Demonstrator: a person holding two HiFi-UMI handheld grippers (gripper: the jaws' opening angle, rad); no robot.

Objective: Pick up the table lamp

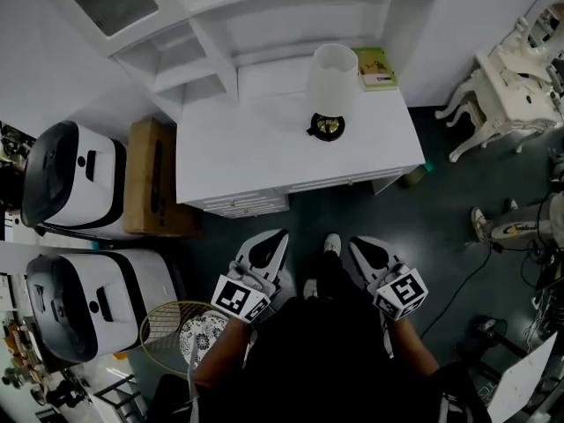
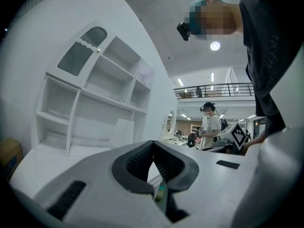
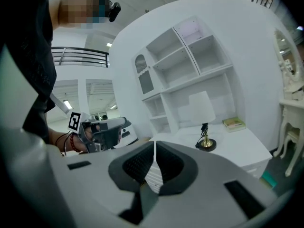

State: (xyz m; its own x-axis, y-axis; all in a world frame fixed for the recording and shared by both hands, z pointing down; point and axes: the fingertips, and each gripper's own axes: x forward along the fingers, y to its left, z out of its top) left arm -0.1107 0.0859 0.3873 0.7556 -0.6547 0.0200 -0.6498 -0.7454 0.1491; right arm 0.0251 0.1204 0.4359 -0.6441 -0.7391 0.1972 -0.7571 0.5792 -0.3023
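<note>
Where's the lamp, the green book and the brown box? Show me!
table lamp (image 1: 331,77): head view, on its white shade.
green book (image 1: 374,67): head view, middle of its cover.
cardboard box (image 1: 141,183): head view, on its brown top.

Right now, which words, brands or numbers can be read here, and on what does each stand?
No text can be read.
The green book: cover print too small.
The left gripper and the right gripper: square marker patterns only, no letters.
The floor machine: label blurred.
</note>
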